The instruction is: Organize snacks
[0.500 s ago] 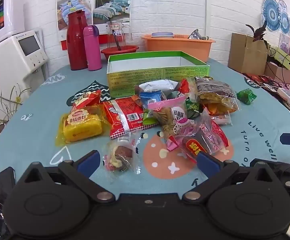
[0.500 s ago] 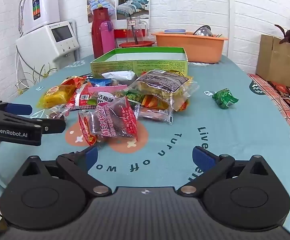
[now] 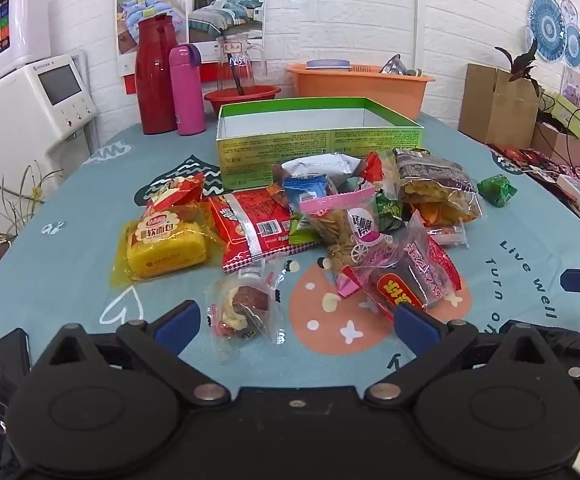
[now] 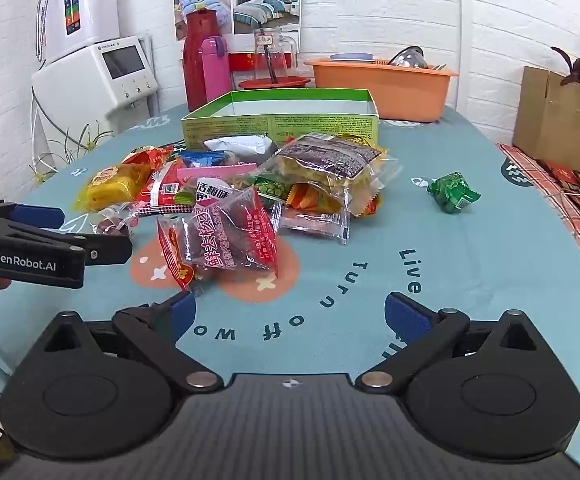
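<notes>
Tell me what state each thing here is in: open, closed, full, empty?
Left gripper: open, holding nothing.
Right gripper: open, holding nothing.
Green box: lid off; contents hidden by its wall.
Snack packets: sealed, heaped on the table in front of the box.
Green candy: wrapped, lying apart from the heap.
Pink flask: capped, upright.
Red jug: closed, upright.

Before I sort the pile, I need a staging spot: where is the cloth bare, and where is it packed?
Bare cloth lies between the snack pile and the green candy, and nearer, round the "Live well" lettering. More lies left of the yellow bun. It is crowded from the green box down to the red date pack, with wrappers overlapping.
</notes>
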`<state>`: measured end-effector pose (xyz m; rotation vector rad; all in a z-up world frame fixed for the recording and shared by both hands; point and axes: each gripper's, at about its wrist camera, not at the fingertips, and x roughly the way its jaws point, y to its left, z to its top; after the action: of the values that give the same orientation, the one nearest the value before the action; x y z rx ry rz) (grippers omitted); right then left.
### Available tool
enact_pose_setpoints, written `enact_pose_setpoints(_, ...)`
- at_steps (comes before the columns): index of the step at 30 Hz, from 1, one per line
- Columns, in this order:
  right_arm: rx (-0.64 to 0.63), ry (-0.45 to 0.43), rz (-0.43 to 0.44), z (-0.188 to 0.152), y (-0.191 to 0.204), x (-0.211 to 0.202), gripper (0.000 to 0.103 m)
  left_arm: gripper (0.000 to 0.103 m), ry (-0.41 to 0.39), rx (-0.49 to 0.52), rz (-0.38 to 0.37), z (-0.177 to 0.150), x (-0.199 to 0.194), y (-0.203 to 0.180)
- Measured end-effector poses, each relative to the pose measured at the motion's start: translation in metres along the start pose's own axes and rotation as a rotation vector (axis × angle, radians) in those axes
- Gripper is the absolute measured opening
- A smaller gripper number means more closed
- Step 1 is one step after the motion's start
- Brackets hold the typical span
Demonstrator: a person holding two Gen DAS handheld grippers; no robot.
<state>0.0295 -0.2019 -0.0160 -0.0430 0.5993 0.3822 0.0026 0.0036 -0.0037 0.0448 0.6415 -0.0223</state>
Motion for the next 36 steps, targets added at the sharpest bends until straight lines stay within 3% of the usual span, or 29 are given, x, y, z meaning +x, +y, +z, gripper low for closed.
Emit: enact_pose_setpoints(36,-0.003,0.022,0.007,0.0007,0.0044,0.0060,0.103,0.103,0.000,-0.013,-0.005,0.0022,0.0020,0.0051)
